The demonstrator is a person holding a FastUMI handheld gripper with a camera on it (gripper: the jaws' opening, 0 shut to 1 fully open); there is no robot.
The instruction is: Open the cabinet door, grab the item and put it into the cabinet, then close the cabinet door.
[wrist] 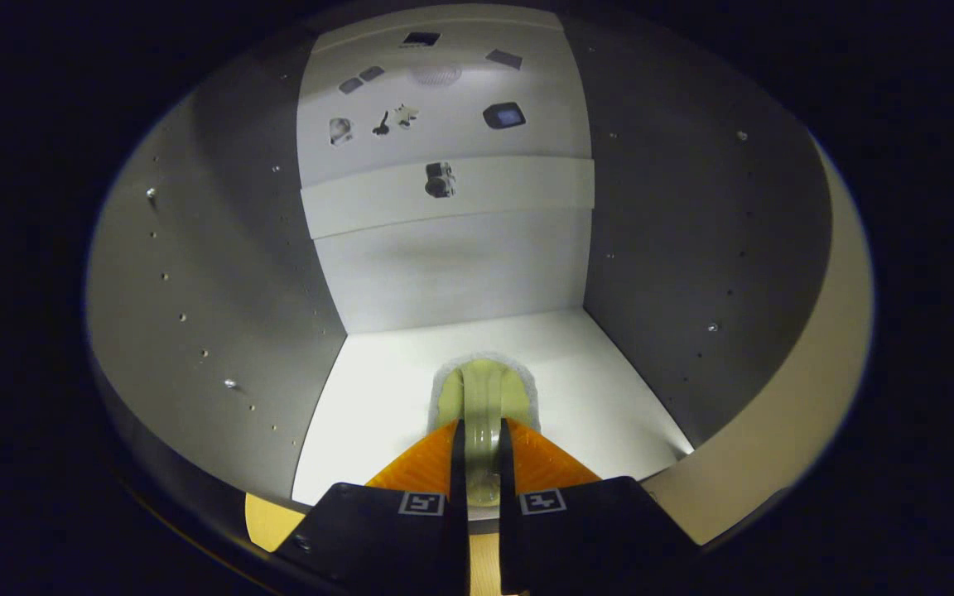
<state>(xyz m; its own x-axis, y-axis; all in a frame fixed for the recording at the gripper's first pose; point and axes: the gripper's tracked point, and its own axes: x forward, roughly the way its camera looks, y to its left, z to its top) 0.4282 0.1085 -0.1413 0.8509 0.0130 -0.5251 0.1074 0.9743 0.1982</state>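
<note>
I am looking into the open cabinet, with its white floor (601, 397), grey side walls and pale back wall (452, 265). A pale yellow-green item (484, 389) rests low over the cabinet floor, just inside the front edge. Its rounded body with a fuzzy white rim lies just ahead of the fingers. A narrow handle-like part of it runs back between them. My gripper (482, 426) is shut on that narrow part, both fingers pressing its sides. The item's underside is hidden.
The left wall (220, 273) and right wall (692, 232) carry rows of small holes and pegs. A pale strip with a dark fitting (440, 180) crosses the back wall. The cabinet's cream front edge (808, 397) curves on the right. A wooden surface (266, 517) shows below the floor.
</note>
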